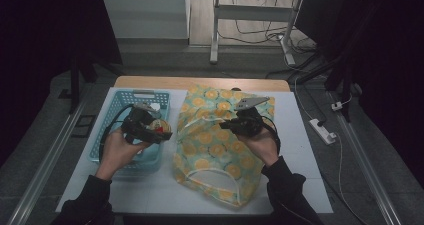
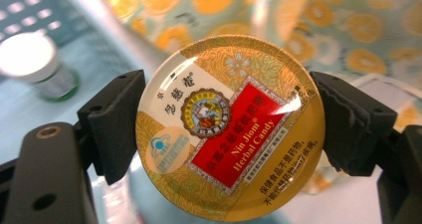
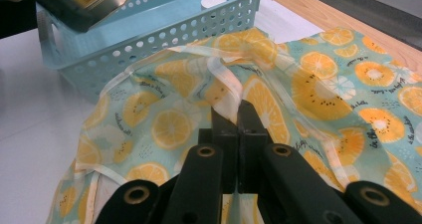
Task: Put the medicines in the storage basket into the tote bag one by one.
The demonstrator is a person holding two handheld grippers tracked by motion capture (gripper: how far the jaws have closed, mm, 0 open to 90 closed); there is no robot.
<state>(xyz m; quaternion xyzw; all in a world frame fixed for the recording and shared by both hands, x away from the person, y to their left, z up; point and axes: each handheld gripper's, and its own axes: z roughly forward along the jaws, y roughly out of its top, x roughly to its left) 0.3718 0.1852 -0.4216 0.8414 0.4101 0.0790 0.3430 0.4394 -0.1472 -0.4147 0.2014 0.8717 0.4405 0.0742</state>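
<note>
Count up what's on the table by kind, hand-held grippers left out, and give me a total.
Baskets: 1, blue basket
Bags: 1, fruit-print bag
Tins: 1, candy tin
Bottles: 1, white-capped bottle
Total: 4

One round candy tin (image 2: 230, 127), one white-capped bottle (image 2: 37, 64), one blue basket (image 1: 107, 116), one fruit-print bag (image 1: 215, 145).

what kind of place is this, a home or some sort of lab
Most likely a lab or recording workspace, not a home: a white-topped table ringed by dark curtains, a power strip with loose cables on the floor, and bare metal desk legs behind.
</note>
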